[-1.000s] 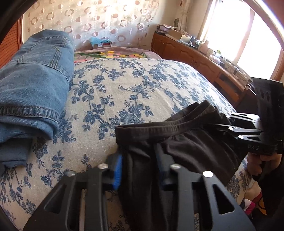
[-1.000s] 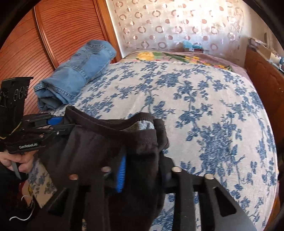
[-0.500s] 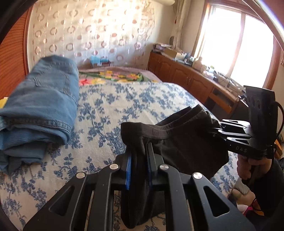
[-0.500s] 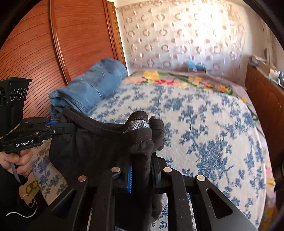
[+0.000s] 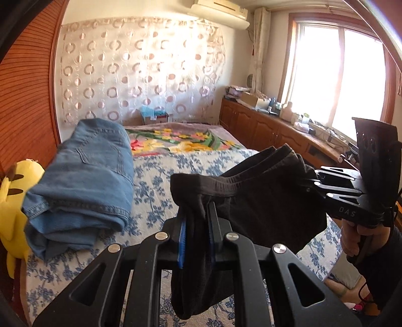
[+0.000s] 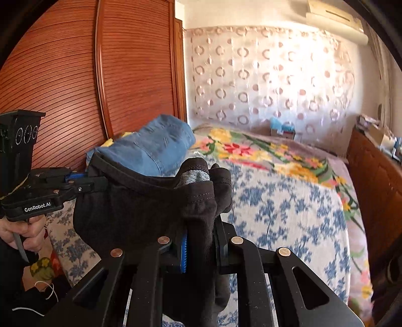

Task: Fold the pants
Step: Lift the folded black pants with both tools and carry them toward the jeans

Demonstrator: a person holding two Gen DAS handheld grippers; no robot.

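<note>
pants, black, hang in the air above the bed, waistband stretched between my left gripper and my right gripper, each clamped on a bunched end. folded jeans lie on the bed's left side.

A bed with a blue flower cover filled the room. Folded jeans lay on its left side, near a wooden wardrobe. A yellow plush toy sat just beside the jeans. A blanket with big yellow and red flowers lay at the far end. Behind it hung a curtain with rings. Wooden cabinets stood under a bright window, with bottles and boxes on top. An air conditioner was on the wall.
</note>
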